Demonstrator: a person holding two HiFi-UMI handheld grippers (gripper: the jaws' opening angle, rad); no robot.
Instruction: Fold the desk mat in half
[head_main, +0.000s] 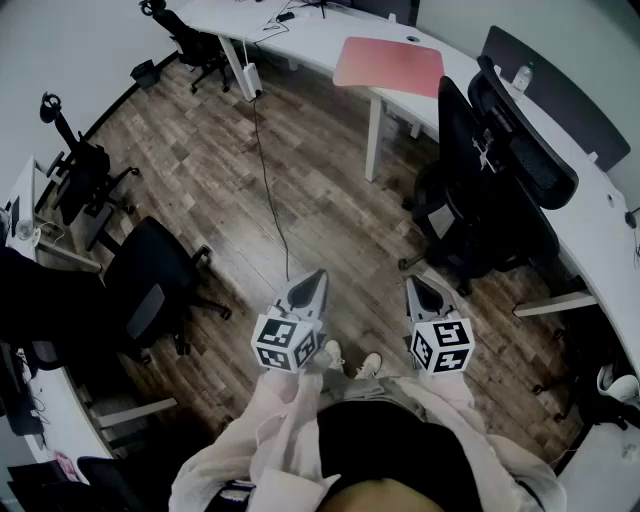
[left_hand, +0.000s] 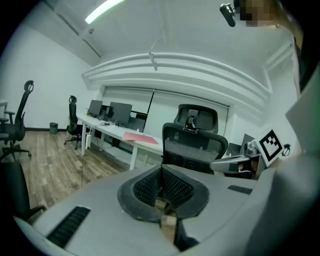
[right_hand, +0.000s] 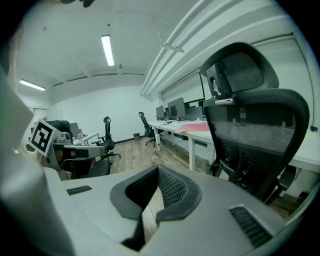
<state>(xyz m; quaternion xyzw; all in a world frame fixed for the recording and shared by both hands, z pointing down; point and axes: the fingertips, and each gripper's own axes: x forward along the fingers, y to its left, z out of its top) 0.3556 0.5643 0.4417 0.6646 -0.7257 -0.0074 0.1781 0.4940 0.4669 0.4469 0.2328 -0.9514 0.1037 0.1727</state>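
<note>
Desk mat (head_main: 388, 65), pink, lies flat on the white worktop (head_main: 300, 35) well ahead, reaching its near edge. Black office chairs (head_main: 500, 190) crowd the right side between the person and the worktop. A cable (head_main: 268, 190) trails over the open wooden floor (head_main: 200, 160). Left gripper (head_main: 312, 280) and right gripper (head_main: 418, 288) are side by side, tipped slightly downward, jaws clenched on nothing.

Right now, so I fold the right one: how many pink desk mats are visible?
1: the pink desk mat lies flat on the white desk across the floor. Others may be hidden.
</note>
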